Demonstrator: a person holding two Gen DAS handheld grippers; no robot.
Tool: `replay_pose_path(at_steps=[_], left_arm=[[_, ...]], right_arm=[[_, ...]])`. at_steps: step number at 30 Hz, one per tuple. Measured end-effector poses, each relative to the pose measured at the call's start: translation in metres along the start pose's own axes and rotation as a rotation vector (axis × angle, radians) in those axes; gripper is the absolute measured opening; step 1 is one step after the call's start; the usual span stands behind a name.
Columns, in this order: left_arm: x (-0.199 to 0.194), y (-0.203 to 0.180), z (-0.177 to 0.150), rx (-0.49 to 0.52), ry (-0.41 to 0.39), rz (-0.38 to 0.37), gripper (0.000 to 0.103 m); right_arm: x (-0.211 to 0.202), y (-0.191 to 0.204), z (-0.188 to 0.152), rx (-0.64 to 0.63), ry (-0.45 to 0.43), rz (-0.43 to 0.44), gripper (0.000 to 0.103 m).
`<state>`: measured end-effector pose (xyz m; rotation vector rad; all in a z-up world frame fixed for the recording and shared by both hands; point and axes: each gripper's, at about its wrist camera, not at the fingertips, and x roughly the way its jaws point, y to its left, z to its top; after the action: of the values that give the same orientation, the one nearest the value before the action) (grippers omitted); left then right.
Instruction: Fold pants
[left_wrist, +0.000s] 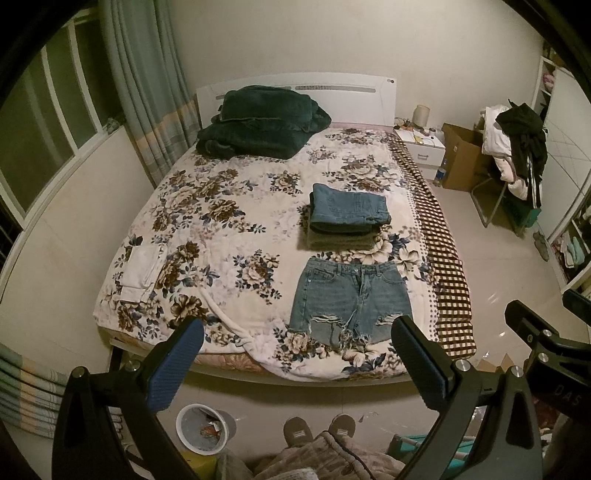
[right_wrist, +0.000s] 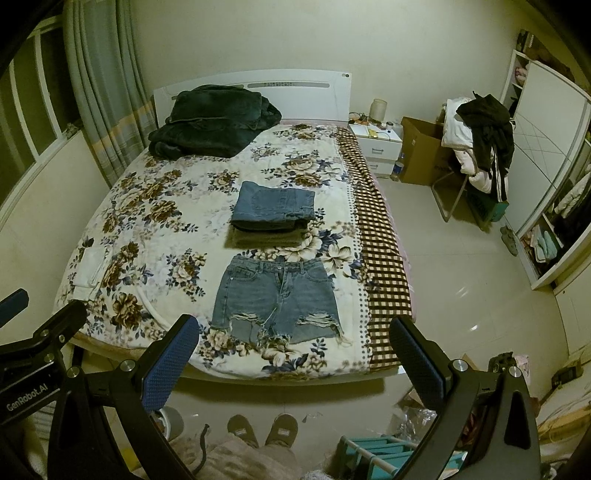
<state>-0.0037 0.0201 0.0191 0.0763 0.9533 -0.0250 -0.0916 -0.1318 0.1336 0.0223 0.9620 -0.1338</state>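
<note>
A pair of ripped blue denim shorts (left_wrist: 349, 297) lies flat and unfolded on the floral bedspread (left_wrist: 229, 236), waistband away from me, near the bed's foot. It also shows in the right wrist view (right_wrist: 275, 297). Behind it is a stack of folded pants (left_wrist: 347, 218), blue jeans on top of an olive pair, also in the right wrist view (right_wrist: 273, 216). My left gripper (left_wrist: 297, 356) is open and empty, held above the foot of the bed. My right gripper (right_wrist: 295, 352) is open and empty beside it, to its right.
A folded white garment (left_wrist: 144, 271) lies at the bed's left edge. A dark green blanket (left_wrist: 258, 122) is piled by the headboard. A white bin (left_wrist: 205, 428) and my slippered feet (left_wrist: 319, 430) are on the floor. A nightstand (right_wrist: 376, 142), cardboard box (right_wrist: 421, 155) and clothes-laden chair (right_wrist: 476, 147) stand right.
</note>
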Motion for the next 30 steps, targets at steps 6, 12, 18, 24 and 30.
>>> replay_pose_path(at_steps=[6,12,18,24,30], left_arm=[[0.0,0.0,-0.002,0.002,-0.002,-0.001,0.103],[0.0,0.001,-0.003,0.001,-0.003,-0.003,0.103],[-0.001,0.002,-0.001,0.003,-0.005,-0.006,0.103],[0.006,0.004,0.006,-0.003,-0.026,0.033,0.103],[0.063,0.017,0.033,0.007,-0.02,0.092,0.103]], right_arm=[[-0.01,0.007,0.004,0.001,-0.002,0.0,0.103],[-0.014,0.009,0.004,0.005,0.003,0.001,0.103],[-0.02,0.013,0.004,0.017,0.003,-0.003,0.103],[0.012,0.007,-0.004,0.054,-0.01,-0.02,0.103],[0.072,0.006,0.005,0.082,-0.004,-0.035,0.103]])
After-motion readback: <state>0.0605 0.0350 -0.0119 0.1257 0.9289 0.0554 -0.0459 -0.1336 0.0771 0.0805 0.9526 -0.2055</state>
